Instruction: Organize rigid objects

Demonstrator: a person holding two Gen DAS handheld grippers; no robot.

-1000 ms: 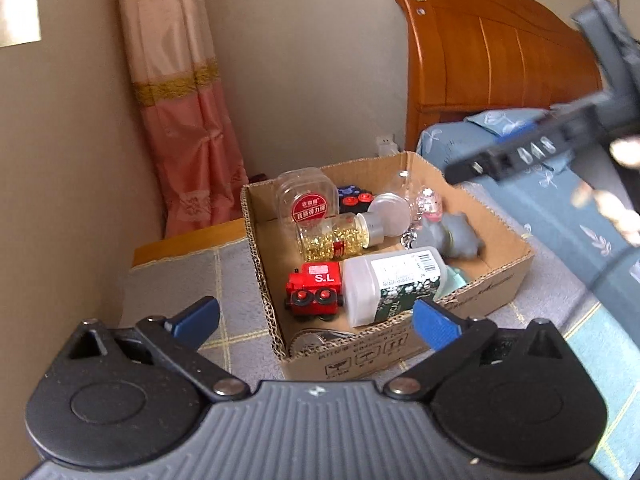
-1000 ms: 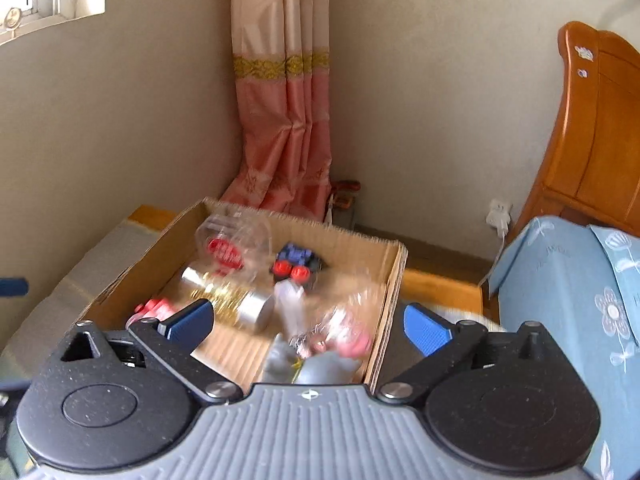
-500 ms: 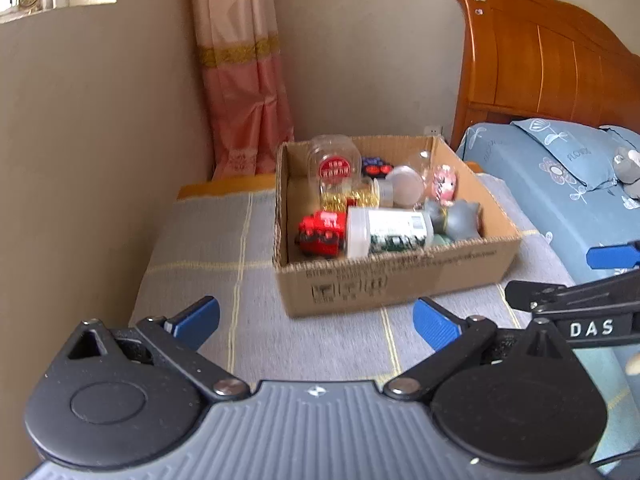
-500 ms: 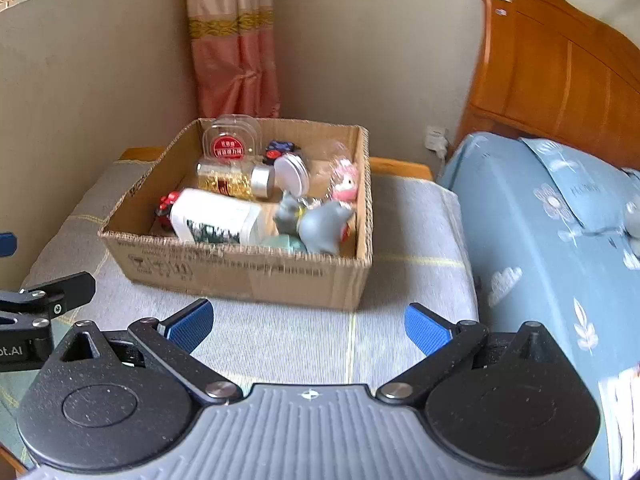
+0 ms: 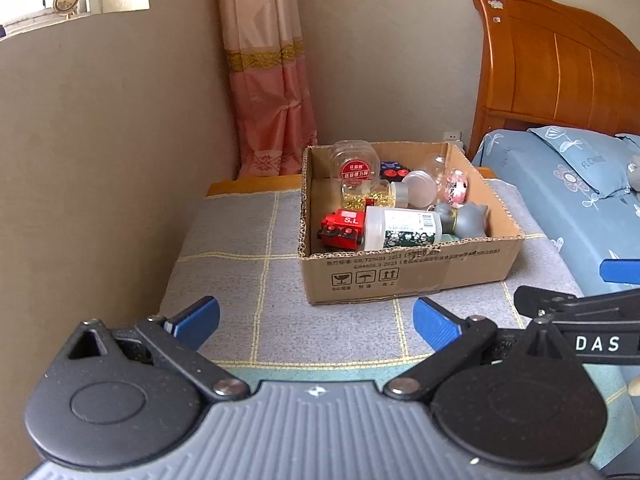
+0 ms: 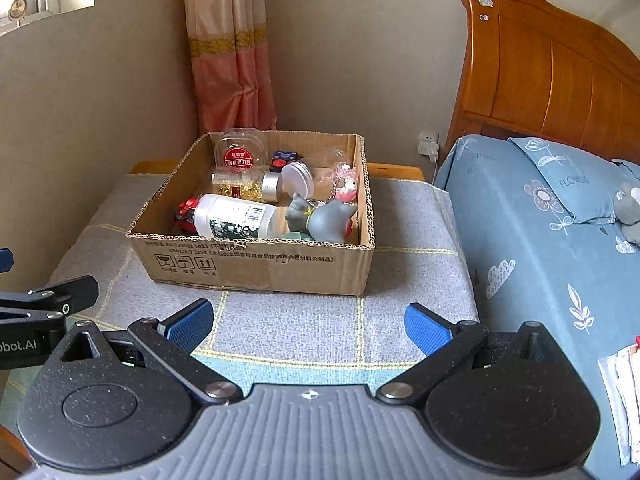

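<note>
A cardboard box (image 5: 404,276) (image 6: 256,266) stands on a grey checked cloth. It holds a white bottle (image 5: 400,228) (image 6: 232,216) lying on its side, a red toy train (image 5: 342,228), a jar of gold bits (image 5: 368,196) (image 6: 244,186), a clear red-labelled jar (image 5: 354,160) (image 6: 240,152), a grey cat figure (image 5: 466,218) (image 6: 324,218) and a pink figure (image 5: 456,190). My left gripper (image 5: 316,322) and right gripper (image 6: 308,326) are both open and empty, held back from the box's near side.
A bed with a blue flowered sheet (image 6: 540,232) and wooden headboard (image 5: 560,80) lies to the right. A wall (image 5: 100,160) runs close on the left, with a pink curtain (image 5: 264,80) in the corner. Papers (image 6: 620,392) lie at the right edge.
Both grippers have drawn back and away from the box, which now looks smaller and farther. Both stay open and empty.
</note>
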